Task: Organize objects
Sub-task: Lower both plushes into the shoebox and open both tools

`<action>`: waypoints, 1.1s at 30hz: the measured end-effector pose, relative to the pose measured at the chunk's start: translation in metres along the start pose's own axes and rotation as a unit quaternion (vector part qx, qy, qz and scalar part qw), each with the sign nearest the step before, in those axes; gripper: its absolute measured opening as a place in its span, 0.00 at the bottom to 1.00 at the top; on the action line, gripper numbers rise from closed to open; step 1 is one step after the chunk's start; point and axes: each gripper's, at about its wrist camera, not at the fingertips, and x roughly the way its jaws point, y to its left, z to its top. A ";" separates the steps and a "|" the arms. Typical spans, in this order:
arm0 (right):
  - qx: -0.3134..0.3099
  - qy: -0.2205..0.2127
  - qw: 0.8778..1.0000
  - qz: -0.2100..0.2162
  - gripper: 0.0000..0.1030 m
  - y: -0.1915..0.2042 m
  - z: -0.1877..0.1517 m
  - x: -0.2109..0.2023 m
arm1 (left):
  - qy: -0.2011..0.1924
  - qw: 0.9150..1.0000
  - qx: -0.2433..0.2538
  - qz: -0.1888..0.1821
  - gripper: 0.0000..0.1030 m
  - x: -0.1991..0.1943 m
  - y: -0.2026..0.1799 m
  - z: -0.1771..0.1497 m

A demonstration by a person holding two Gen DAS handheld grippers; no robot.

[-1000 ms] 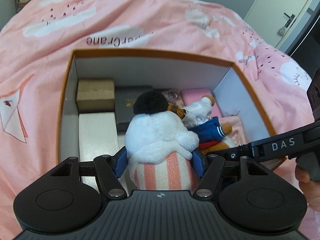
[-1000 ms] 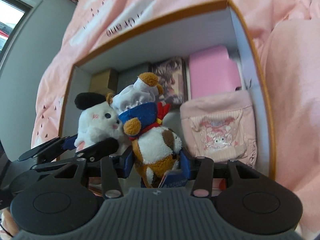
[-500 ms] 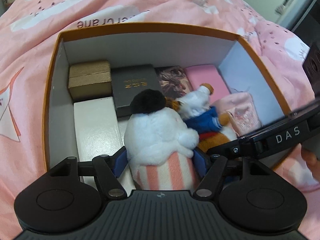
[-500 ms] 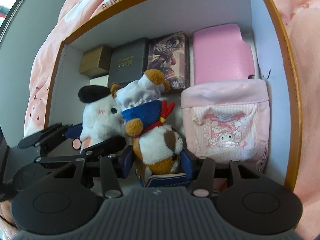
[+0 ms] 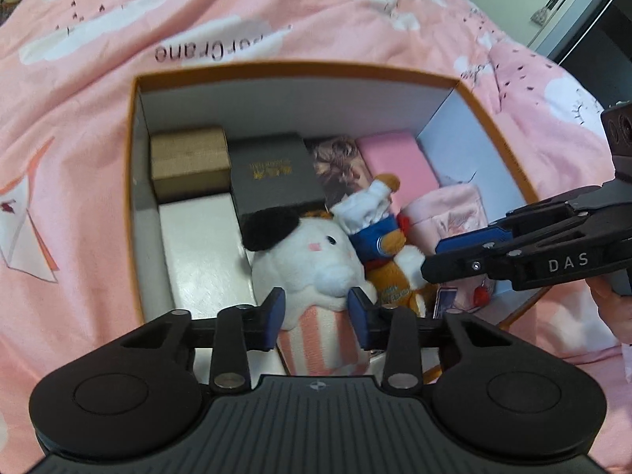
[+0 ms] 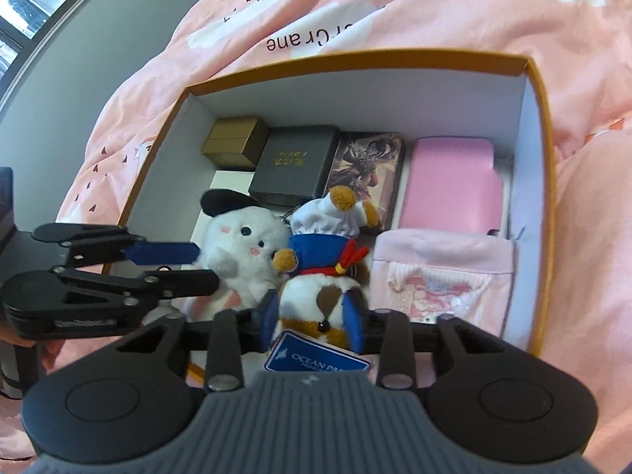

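Observation:
An orange-rimmed open box (image 5: 300,69) (image 6: 355,59) sits on a pink bedspread. My left gripper (image 5: 316,306) has its jaws spread beside a white plush with a black ear and striped base (image 5: 316,260) (image 6: 241,249), which rests inside the box's near edge. My right gripper (image 6: 314,316) has its jaws either side of a brown-and-white plush in a blue sailor collar and white cap (image 6: 324,260) (image 5: 379,237), with a blue tag below it. The two plushes lean against each other.
Inside the box lie a gold box (image 5: 189,162), a dark grey box (image 5: 272,173), a picture card box (image 6: 367,166), a pink case (image 6: 450,181), a pink pouch (image 6: 442,276) and a white box (image 5: 205,245). A door (image 5: 553,0) is far right.
Both grippers have lowered the plushes into the box, then drawn back and up. The left jaws have opened off the white plush; the right jaws look looser on the sailor plush.

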 end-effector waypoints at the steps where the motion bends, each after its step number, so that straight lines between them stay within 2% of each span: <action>1: 0.002 0.001 1.000 -0.002 0.31 0.000 0.000 0.003 | 0.003 1.000 -0.004 -0.002 0.41 0.003 0.000 0.000; 9: 0.011 0.006 1.000 -0.004 0.30 -0.001 -0.001 0.014 | 0.017 1.000 -0.013 0.010 0.42 0.014 -0.003 0.002; 11: 0.017 0.008 1.000 -0.005 0.30 -0.002 -0.001 0.016 | 0.020 1.000 -0.013 0.015 0.45 0.018 -0.003 0.001; 18: 0.029 0.010 1.000 0.000 0.31 0.000 -0.003 0.018 | -0.005 1.000 -0.017 0.024 0.48 0.016 -0.005 -0.006; 22: 0.046 0.009 0.999 0.014 0.31 -0.004 -0.007 0.016 | -0.022 0.999 -0.011 0.030 0.54 0.013 -0.009 -0.011; 25: 0.040 -0.004 0.999 0.013 0.31 -0.003 -0.010 0.009 | -0.048 0.998 -0.016 0.031 0.54 0.005 -0.009 -0.016; 28: 0.024 -0.038 0.999 0.013 0.32 0.004 -0.016 -0.008 | -0.104 0.994 -0.035 0.027 0.54 -0.017 -0.008 -0.026; 29: 0.016 -0.053 0.998 0.013 0.33 0.007 -0.019 -0.016 | -0.126 0.991 -0.036 0.025 0.57 -0.026 -0.010 -0.030; 31: 0.003 -0.082 0.997 0.011 0.42 0.014 -0.027 -0.031 | -0.159 0.986 -0.034 0.026 0.63 -0.043 -0.016 -0.040; 33: -0.012 -0.111 0.994 0.011 0.42 0.023 -0.038 -0.045 | -0.185 0.982 -0.026 0.025 0.65 -0.060 -0.023 -0.052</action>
